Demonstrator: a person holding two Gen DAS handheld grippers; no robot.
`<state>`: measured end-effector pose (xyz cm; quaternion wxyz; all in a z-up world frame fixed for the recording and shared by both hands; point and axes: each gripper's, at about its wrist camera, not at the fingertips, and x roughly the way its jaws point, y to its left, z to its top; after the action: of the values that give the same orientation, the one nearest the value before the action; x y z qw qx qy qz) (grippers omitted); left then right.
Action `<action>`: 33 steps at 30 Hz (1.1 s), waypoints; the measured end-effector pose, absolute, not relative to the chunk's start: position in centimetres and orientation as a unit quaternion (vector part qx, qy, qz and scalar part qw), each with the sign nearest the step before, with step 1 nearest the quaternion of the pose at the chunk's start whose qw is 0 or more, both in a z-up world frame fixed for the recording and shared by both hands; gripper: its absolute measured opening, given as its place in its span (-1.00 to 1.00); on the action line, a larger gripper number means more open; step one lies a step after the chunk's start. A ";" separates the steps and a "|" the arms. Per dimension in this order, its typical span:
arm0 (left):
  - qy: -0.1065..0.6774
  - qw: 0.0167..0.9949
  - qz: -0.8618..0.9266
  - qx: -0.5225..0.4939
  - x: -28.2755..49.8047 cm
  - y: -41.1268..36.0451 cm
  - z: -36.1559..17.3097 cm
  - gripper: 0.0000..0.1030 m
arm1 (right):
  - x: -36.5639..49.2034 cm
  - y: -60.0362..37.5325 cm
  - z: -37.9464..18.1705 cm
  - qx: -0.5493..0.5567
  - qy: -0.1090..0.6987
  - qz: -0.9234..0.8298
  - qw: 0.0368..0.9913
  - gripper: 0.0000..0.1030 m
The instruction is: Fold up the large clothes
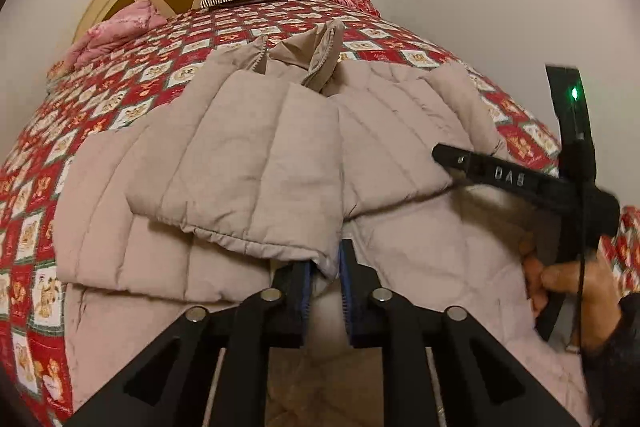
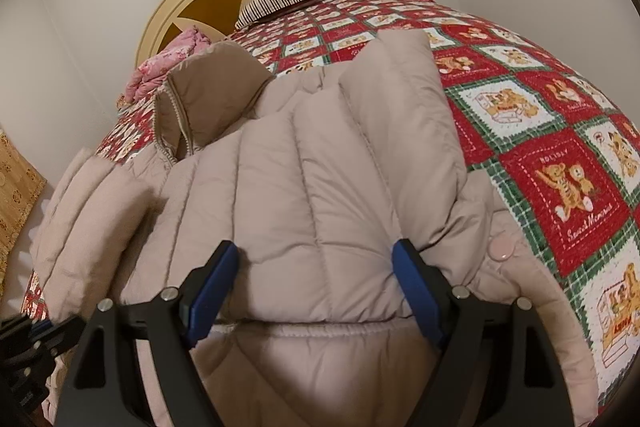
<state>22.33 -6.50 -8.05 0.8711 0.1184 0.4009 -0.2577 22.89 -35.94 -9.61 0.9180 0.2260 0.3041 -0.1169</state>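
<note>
Beige puffy jacket (image 1: 248,131) on bed (image 2: 560,131): soft, light, slippery, best pinched at hem; left hand-held gripper (image 1: 325,267) nearly pressed together on sleeve cuff, right hand-held gripper (image 2: 316,267) spread wide.

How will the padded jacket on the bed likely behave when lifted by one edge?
The jacket is probably floppy: its sleeves already lie folded over the body. Its puffy quilting suggests it is light for its bulk. The smooth shell may slip in the left gripper.
</note>
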 end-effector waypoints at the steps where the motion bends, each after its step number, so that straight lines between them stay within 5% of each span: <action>1: 0.400 0.870 -0.253 0.136 22.3 -7.0 -8.1 -0.69 | 23.0 -36.0 -9.6 0.225 0.305 -0.118 0.918 0.59; 8: 0.357 0.873 -0.269 0.193 22.2 -12.4 -5.4 -0.66 | 22.8 -36.1 -9.6 0.227 0.303 -0.119 0.918 0.59; 13: 0.307 0.868 -0.303 0.245 19.3 -12.2 -5.5 0.19 | 22.6 -36.7 -9.8 0.241 0.298 -0.113 0.917 0.59; 27: 0.316 0.846 -0.311 0.296 15.2 -9.2 -9.1 0.20 | 22.7 -36.5 -9.7 0.242 0.298 -0.111 0.917 0.61; 33: 0.322 0.903 -0.253 0.129 16.3 0.0 -5.7 0.20 | 23.0 -35.6 -8.8 0.206 0.316 -0.148 0.914 0.61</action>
<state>16.30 0.01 -5.68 0.9029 0.1292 0.3224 -0.2533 22.99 -35.60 -8.85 0.9143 0.2064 0.3156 -0.1477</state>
